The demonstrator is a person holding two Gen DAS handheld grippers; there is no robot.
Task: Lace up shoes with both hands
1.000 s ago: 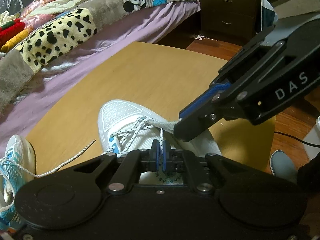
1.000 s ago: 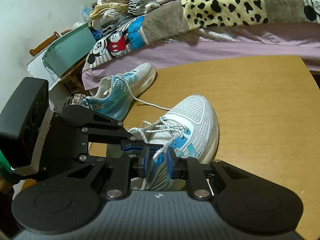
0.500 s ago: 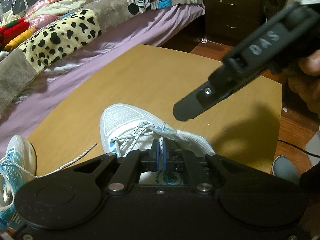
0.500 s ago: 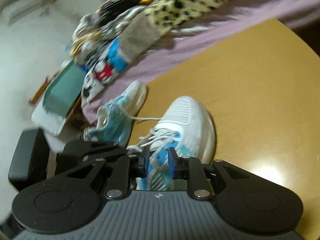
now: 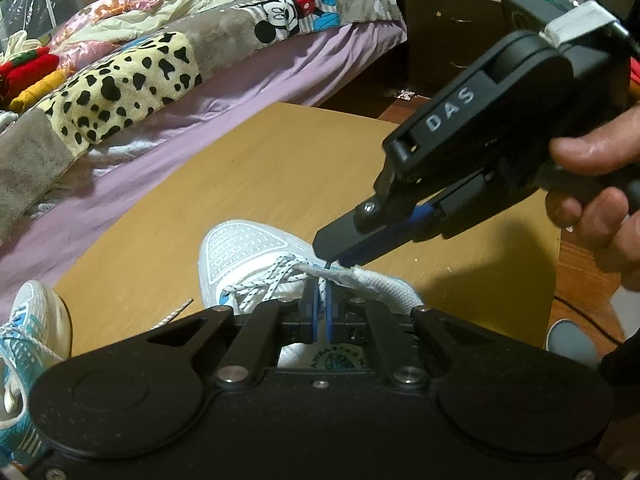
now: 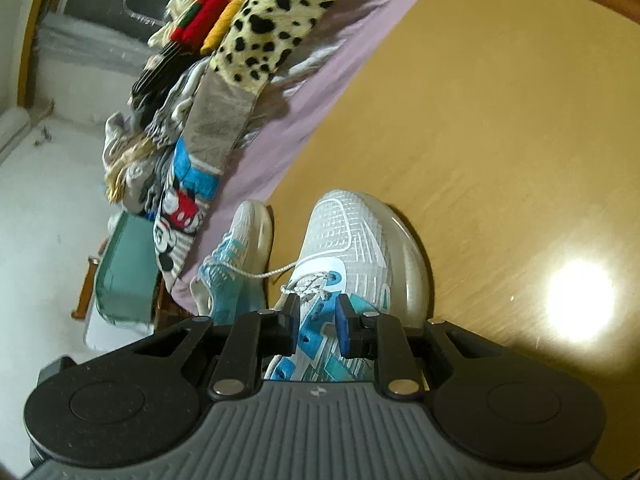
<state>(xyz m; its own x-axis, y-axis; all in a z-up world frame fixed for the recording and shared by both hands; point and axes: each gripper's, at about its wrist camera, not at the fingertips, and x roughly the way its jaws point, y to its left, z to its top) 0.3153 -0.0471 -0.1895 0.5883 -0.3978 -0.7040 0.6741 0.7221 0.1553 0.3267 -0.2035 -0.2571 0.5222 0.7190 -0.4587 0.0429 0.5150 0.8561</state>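
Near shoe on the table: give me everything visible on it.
The white mesh shoe has blue side panels and a speckled white lace crossed over the front eyelets. It stands upright on the wooden table, toe pointing away. The left gripper is shut near its tongue. The right gripper is open above it.

- The shoe's heel sits hidden behind the left gripper's body.
- Whether its pads pinch the lace is too cramped to tell.
- The second shoe is cut off by the left edge.
- The hand on the right gripper runs off the right edge.
- The right wrist view is motion-blurred across the table.
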